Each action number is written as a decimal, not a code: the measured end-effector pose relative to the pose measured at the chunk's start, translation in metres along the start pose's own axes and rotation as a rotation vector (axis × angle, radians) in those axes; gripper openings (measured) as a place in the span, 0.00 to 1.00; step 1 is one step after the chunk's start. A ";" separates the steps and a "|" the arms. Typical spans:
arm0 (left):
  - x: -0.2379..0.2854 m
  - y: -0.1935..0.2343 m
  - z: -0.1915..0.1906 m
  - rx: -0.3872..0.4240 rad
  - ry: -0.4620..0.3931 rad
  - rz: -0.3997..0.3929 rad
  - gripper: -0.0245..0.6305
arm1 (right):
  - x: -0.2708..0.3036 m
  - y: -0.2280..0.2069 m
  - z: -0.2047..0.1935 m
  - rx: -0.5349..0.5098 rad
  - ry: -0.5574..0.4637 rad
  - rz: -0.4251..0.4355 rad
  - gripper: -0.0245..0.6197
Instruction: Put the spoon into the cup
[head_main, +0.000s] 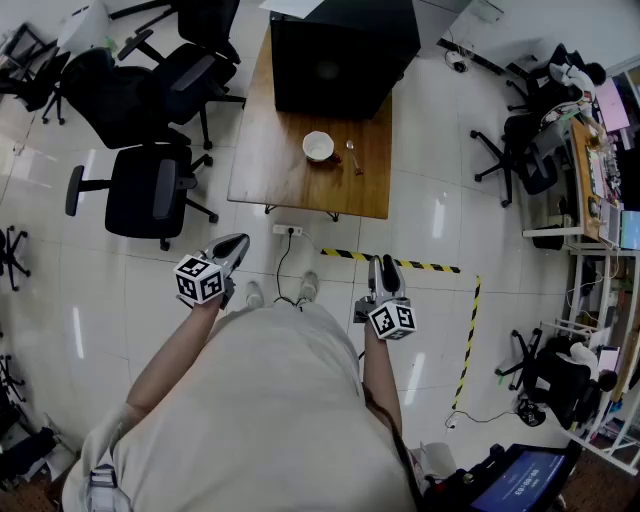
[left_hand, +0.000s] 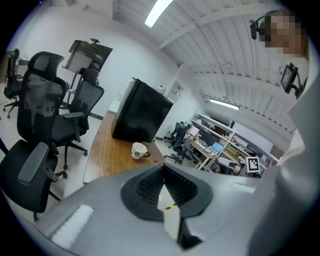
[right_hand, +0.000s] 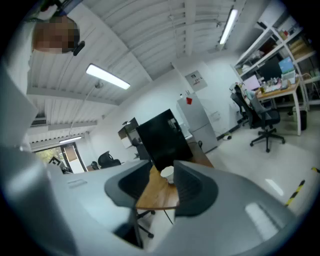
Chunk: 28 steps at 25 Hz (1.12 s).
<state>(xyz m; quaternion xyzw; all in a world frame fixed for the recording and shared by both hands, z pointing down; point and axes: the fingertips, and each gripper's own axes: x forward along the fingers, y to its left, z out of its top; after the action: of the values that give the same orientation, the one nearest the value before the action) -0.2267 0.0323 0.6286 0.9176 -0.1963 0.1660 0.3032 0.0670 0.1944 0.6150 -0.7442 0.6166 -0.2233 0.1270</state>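
A white cup (head_main: 318, 146) stands on the wooden table (head_main: 280, 170), and a metal spoon (head_main: 352, 156) lies just to its right. Both grippers are held low in front of the person, well short of the table and over the floor. My left gripper (head_main: 236, 246) is shut and holds nothing; in the left gripper view (left_hand: 164, 170) its pads meet at the tip, with the cup (left_hand: 138, 150) far ahead. My right gripper (head_main: 384, 266) stands slightly open and empty; in the right gripper view (right_hand: 161, 170) the cup (right_hand: 167, 174) shows through the gap.
A large black box (head_main: 340, 50) fills the table's far end. Black office chairs (head_main: 150, 190) stand to the left of the table. A cable and yellow-black floor tape (head_main: 400, 262) lie on the tiled floor between me and the table. Desks and shelves (head_main: 600, 180) line the right side.
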 end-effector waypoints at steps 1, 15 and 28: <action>0.008 -0.007 0.002 -0.002 -0.009 0.004 0.04 | 0.003 -0.009 0.007 -0.008 -0.002 0.010 0.27; 0.039 -0.031 0.002 -0.102 -0.073 0.169 0.04 | 0.050 -0.070 0.061 0.155 -0.002 0.173 0.26; 0.075 0.012 0.041 -0.036 -0.019 0.078 0.04 | 0.112 -0.049 0.046 0.079 0.075 0.119 0.26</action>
<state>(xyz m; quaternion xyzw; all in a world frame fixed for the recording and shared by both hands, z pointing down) -0.1595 -0.0216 0.6352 0.9050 -0.2380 0.1655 0.3113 0.1470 0.0915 0.6178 -0.6918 0.6546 -0.2673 0.1464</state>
